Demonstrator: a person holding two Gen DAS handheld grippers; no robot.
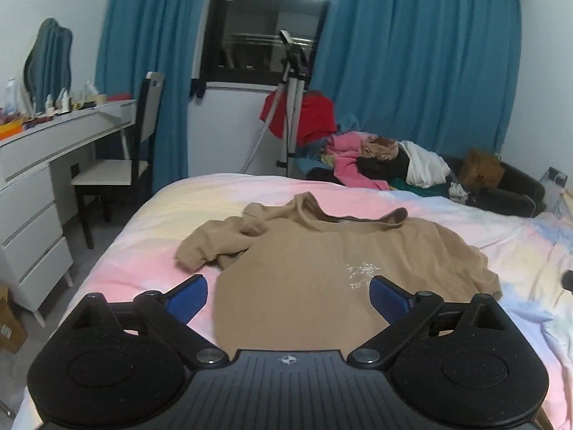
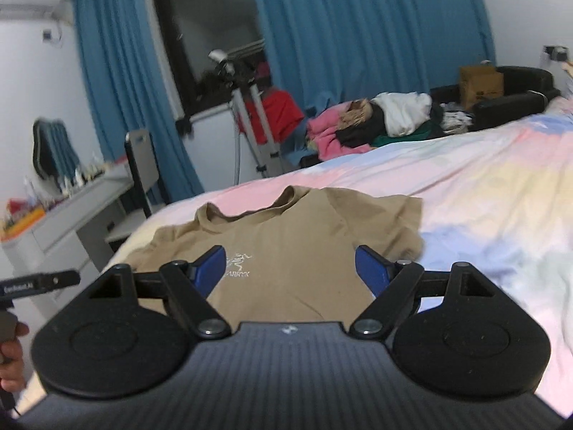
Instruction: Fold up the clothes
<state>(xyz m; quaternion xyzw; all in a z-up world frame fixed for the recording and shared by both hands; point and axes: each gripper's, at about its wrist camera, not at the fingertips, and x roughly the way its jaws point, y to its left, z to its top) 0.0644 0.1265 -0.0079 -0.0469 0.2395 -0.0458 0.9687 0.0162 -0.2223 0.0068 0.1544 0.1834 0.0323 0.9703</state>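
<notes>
A tan T-shirt (image 1: 304, 265) with a small white chest logo lies face up on the bed, its left sleeve bunched and its collar rumpled. It also shows in the right wrist view (image 2: 286, 243). My left gripper (image 1: 288, 288) is open and empty, held above the shirt's lower half. My right gripper (image 2: 290, 263) is open and empty, above the shirt's chest. The left gripper's handle (image 2: 39, 283) and a hand show at the left edge of the right wrist view.
The bed has a pastel pink, yellow and blue sheet (image 1: 143, 272). A pile of mixed clothes (image 1: 386, 161) lies beyond the bed's far edge by a tripod (image 1: 292, 107). A white desk (image 1: 46, 150) and chair (image 1: 118, 172) stand left. Blue curtains flank a dark window.
</notes>
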